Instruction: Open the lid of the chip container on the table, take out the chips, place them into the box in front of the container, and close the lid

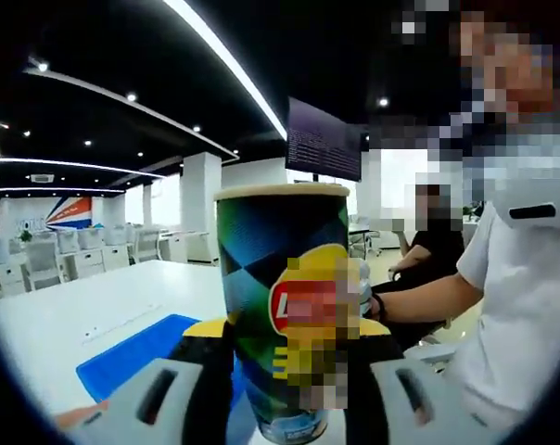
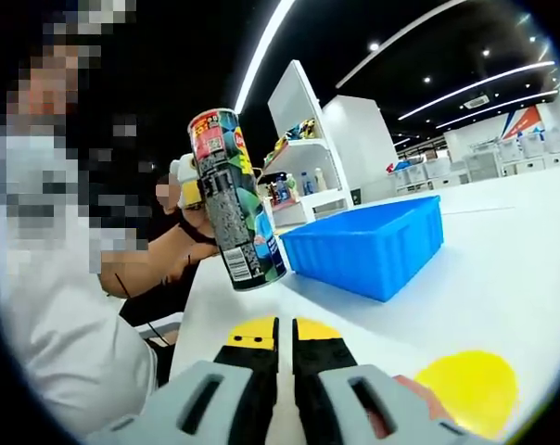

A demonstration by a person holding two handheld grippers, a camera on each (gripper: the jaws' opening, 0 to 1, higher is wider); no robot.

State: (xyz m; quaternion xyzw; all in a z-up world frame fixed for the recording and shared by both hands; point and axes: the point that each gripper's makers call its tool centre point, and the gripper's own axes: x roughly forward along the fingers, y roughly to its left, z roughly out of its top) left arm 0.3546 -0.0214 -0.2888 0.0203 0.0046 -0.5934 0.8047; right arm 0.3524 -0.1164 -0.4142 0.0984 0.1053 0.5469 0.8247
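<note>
Gripping the chip can (image 1: 280,306) lifted off the surface (image 2: 502,269), left tool (image 1: 285,348) steadies it for lid removal; right tool (image 2: 285,348) closed, empty, near blue box (image 2: 368,246).

The chip container (image 1: 282,306) is seen at very close range, from low between the jaws, in the left gripper view. From farther off, it is faced above the table (image 2: 502,278) in the right gripper view, and is shared by both views.
</note>
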